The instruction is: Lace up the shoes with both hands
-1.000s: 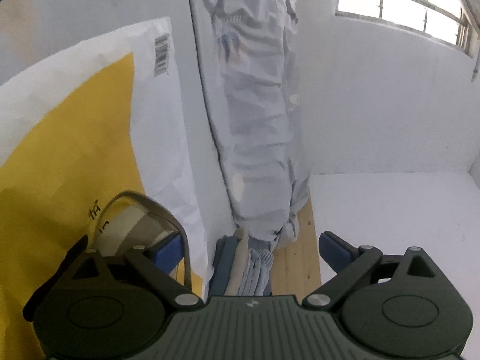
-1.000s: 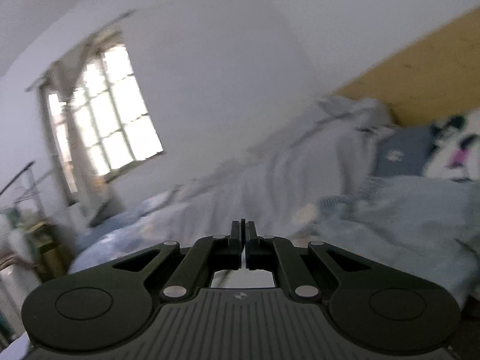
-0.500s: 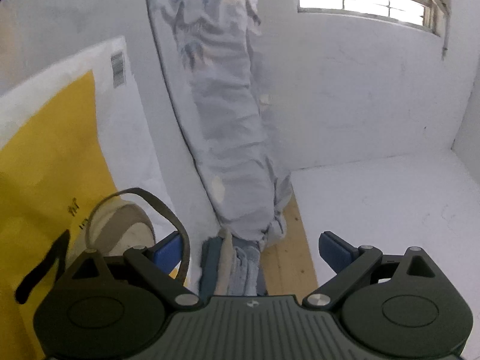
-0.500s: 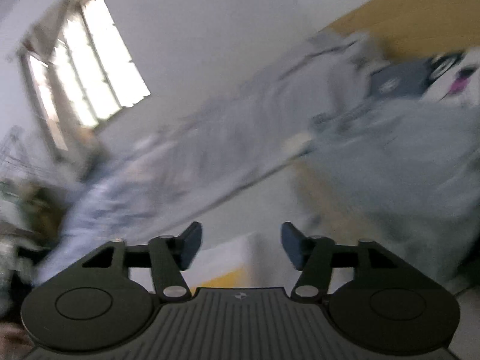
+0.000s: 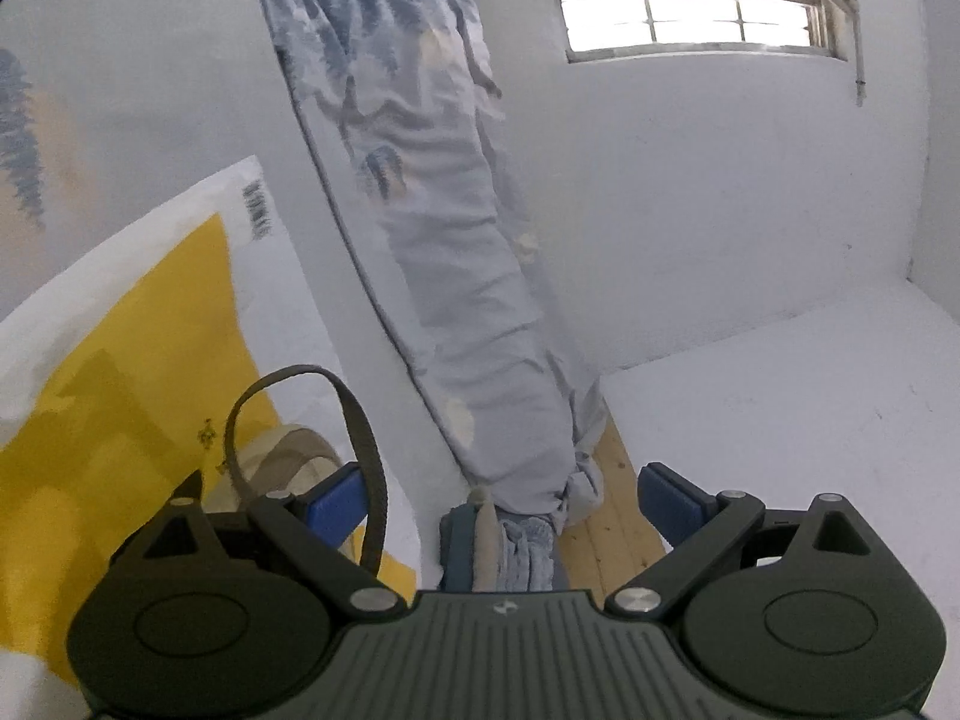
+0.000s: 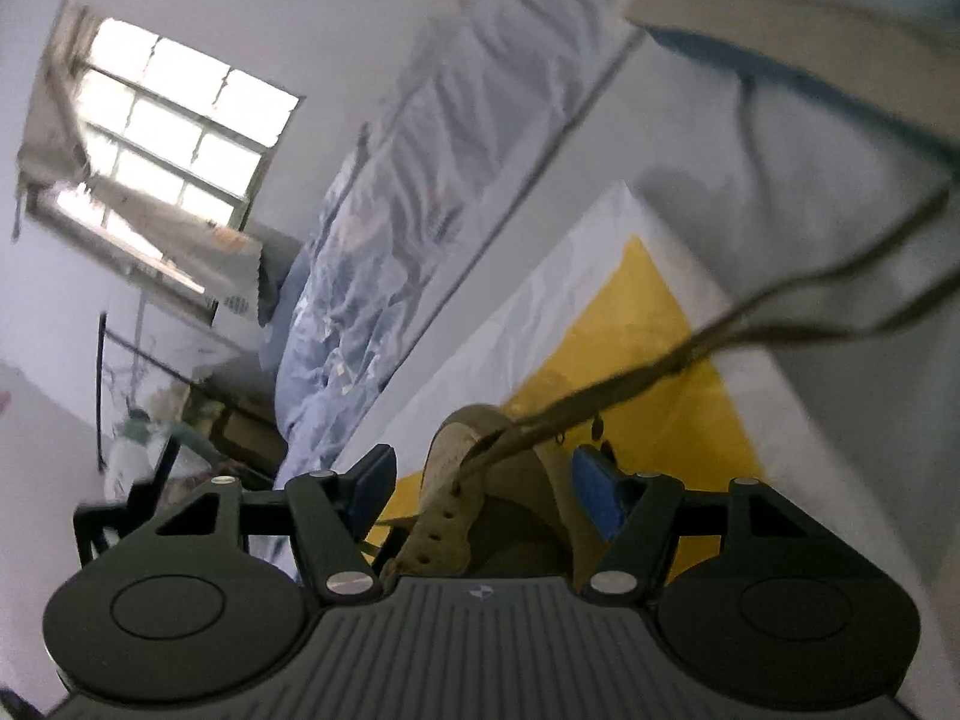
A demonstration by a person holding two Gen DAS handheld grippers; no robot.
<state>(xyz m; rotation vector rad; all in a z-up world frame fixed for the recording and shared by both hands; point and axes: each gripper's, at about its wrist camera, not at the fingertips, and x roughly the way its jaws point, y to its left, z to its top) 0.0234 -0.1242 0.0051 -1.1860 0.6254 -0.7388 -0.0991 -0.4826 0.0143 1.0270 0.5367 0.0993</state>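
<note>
Yellow-and-white sheet (image 6: 630,324) fills the middle of the right wrist view, lying on the bed beside rumpled blue-grey bedding (image 6: 384,228) at ten o'clock. On the sheet, the tan shoe (image 6: 480,480) sits between the wide-spread blue pads of the right gripper (image 6: 480,483), untouched, its olive lace (image 6: 750,324) trailing to two o'clock. Left gripper (image 5: 501,495) is also wide, the lace's loop (image 5: 360,420) draped over its nine o'clock finger.
</note>
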